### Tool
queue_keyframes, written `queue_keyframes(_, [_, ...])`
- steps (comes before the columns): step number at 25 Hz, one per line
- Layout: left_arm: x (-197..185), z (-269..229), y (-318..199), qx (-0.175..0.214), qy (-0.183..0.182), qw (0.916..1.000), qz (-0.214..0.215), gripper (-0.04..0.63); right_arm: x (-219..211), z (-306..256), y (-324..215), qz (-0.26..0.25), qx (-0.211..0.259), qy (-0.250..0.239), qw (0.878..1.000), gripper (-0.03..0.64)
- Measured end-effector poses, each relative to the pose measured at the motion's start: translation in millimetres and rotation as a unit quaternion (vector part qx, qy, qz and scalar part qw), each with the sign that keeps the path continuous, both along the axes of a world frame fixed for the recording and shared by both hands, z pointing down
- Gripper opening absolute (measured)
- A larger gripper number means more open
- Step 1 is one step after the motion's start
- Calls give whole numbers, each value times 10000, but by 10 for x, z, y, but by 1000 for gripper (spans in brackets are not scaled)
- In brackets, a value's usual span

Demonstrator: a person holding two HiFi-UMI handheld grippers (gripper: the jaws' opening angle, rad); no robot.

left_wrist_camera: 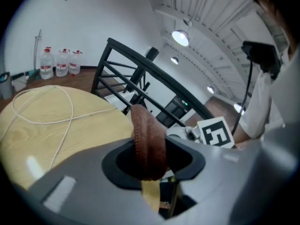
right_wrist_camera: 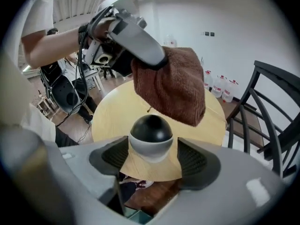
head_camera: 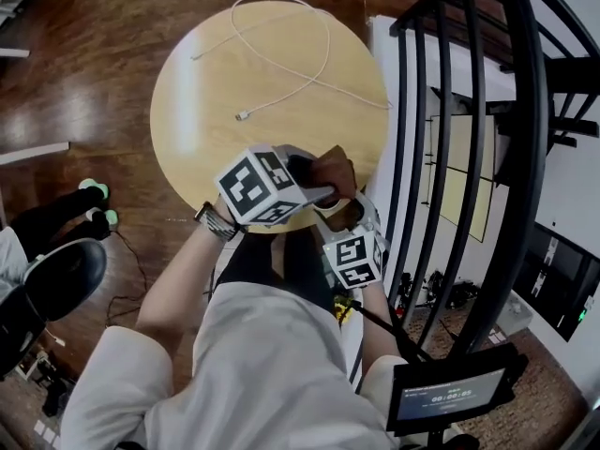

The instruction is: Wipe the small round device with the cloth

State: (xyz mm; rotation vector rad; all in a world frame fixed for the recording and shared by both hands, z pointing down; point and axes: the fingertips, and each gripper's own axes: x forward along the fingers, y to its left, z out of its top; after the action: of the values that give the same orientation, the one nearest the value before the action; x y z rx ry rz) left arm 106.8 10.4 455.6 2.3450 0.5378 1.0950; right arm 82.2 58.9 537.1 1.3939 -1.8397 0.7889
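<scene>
The small round device, black on top and grey below, rests on the round wooden table near its front edge. It lies between the jaws of my right gripper, which stand open with a gap on each side. My left gripper is shut on a folded brown cloth. In the right gripper view that cloth hangs from the left gripper just above and behind the device, not touching it. In the head view both grippers, left and right, meet at the table's near right edge.
A white cable loops across the far half of the table. A black metal railing runs close along the right. A black chair stands on the wood floor at the left. Water bottles line the far wall.
</scene>
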Motion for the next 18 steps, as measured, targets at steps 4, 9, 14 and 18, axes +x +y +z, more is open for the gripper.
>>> queue_keyframes(4, [1, 157, 181, 415, -359, 9962, 676, 150, -51, 32, -16, 71, -97, -82, 9999, 299])
queue_keyframes(9, [-97, 419, 326, 875, -667, 9868, 1186, 147, -111, 56, -12, 87, -123, -67, 9999, 298])
queue_keyframes(14, [-80, 486, 233, 969, -770, 9864, 1083, 147, -135, 40, -15, 104, -162, -64, 9998, 298])
queue_keyframes(18, [-45, 464, 92, 846, -832, 9888, 911, 147, -140, -20, -29, 121, -145, -125, 9997, 298])
